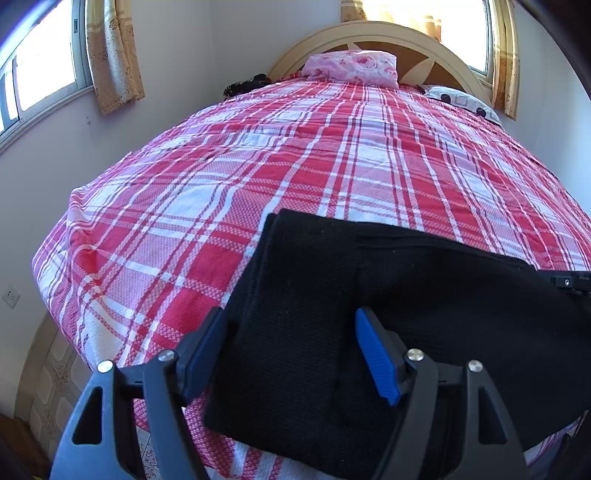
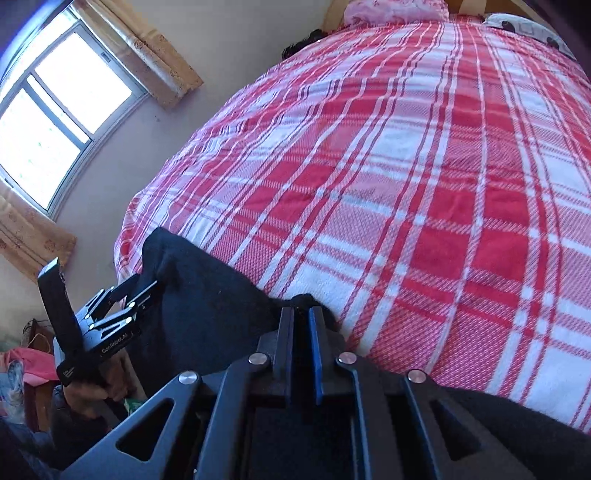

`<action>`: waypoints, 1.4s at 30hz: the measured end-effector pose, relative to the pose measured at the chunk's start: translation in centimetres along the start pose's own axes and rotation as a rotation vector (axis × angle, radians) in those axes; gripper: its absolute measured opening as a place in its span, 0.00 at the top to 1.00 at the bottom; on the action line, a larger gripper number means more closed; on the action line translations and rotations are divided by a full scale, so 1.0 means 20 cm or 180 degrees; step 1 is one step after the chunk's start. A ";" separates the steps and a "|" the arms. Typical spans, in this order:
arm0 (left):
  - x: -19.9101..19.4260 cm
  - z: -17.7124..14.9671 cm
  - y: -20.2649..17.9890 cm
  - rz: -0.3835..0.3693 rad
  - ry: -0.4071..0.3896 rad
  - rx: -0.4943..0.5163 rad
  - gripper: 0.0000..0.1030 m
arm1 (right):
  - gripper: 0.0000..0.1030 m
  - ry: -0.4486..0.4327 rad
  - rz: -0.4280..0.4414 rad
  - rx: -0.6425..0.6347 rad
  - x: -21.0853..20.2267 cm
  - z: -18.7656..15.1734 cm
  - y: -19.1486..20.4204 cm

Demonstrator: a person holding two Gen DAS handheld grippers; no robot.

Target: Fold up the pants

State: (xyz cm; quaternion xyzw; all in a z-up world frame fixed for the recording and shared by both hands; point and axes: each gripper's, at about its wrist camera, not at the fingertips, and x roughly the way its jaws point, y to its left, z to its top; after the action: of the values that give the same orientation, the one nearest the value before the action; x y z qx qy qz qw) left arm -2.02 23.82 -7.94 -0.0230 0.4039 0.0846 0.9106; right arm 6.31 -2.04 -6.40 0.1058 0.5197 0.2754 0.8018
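Black pants lie folded along the near edge of the bed with the red plaid cover. My left gripper is open, its blue pads standing on either side of the pants' left end, above the fabric. In the right wrist view the right gripper is shut on a bunch of the black pants at their right end. The left gripper also shows there at the far left, at the cloth's other end.
A pink floral pillow and a spotted pillow lie at the headboard. Curtained windows stand on the left wall. A wall socket and tiled floor lie left of the bed. Clutter sits at lower left.
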 end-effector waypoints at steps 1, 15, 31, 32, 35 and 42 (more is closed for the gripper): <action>0.00 0.00 0.00 0.0000 -0.0003 0.0003 0.28 | 0.84 -0.0004 -0.0013 -0.0038 0.00 0.00 0.01; 0.00 0.00 0.00 -0.0002 -0.0001 0.0010 0.28 | 0.89 0.0087 -0.0252 -0.0169 0.06 0.05 0.06; 0.02 0.01 -0.01 0.0230 -0.0011 0.0102 0.08 | 0.96 -0.0734 -0.0998 -0.0147 0.10 0.02 0.03; 0.03 0.02 0.00 0.0189 0.0005 0.0088 0.08 | 0.96 -0.0741 -0.0982 -0.0156 0.09 0.02 0.02; -0.03 0.07 0.07 0.0075 -0.0044 0.0058 0.13 | 0.92 -0.0763 -0.0743 0.0022 0.06 0.05 -0.03; -0.26 0.16 0.46 0.0691 -0.0364 -0.0301 0.16 | 0.90 -0.1413 -0.0439 0.0258 -0.32 -0.08 0.01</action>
State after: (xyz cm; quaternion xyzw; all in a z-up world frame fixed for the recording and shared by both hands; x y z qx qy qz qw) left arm -4.67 32.50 -1.66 -0.0172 0.3469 0.2028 0.9156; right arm 2.79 -5.53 -2.10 0.1602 0.3473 0.1688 0.9084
